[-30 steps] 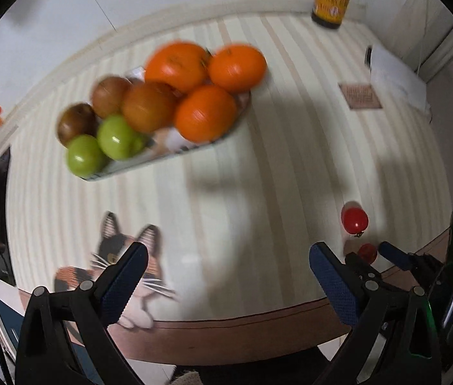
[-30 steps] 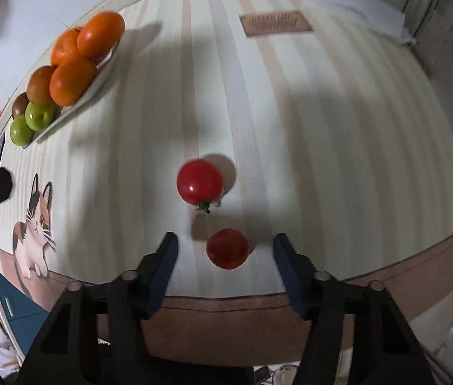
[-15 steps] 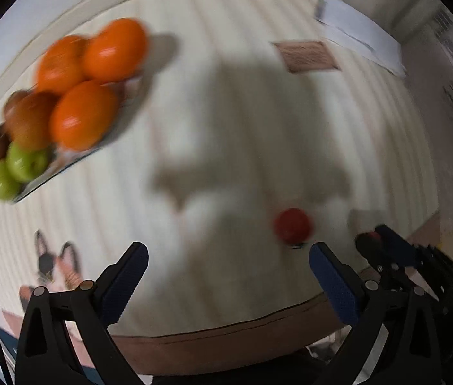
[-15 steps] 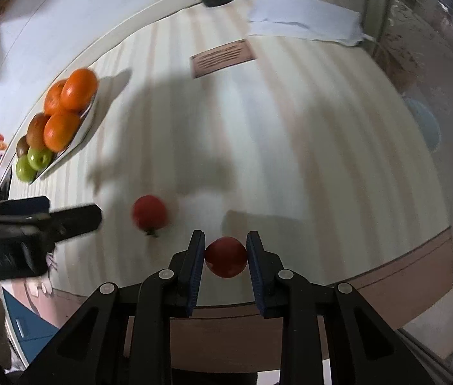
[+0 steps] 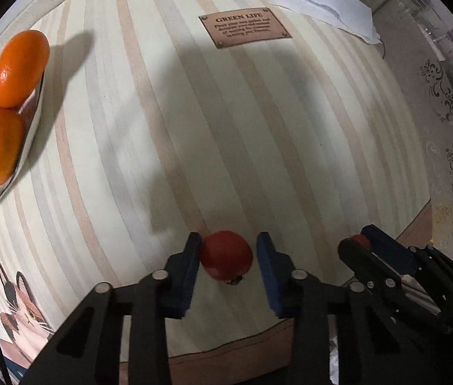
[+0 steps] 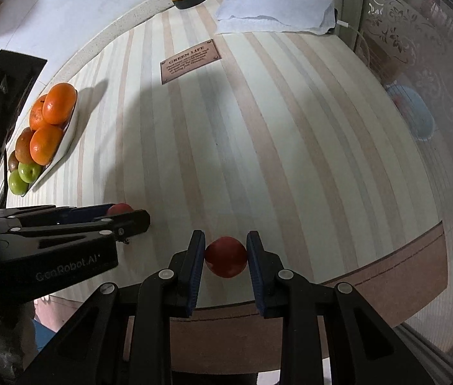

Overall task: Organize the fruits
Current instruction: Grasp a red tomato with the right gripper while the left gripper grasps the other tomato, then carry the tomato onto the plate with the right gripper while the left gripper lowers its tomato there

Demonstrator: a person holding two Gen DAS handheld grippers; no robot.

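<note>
One tomato [image 5: 226,255] sits clamped between the closed left gripper's [image 5: 229,256] blue pads low on the striped table [image 5: 194,128], a second tomato [image 6: 225,256] is pinched likewise in the right gripper [image 6: 225,258] just beside it, the fruit plate [image 6: 65,141] well off to their left.

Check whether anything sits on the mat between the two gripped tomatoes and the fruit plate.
Nothing visible does. The left gripper is shut on one tomato and the right gripper on the other tomato. Between them and the fruit plate lies only bare striped mat; the label patch lies off to the far side.
</note>
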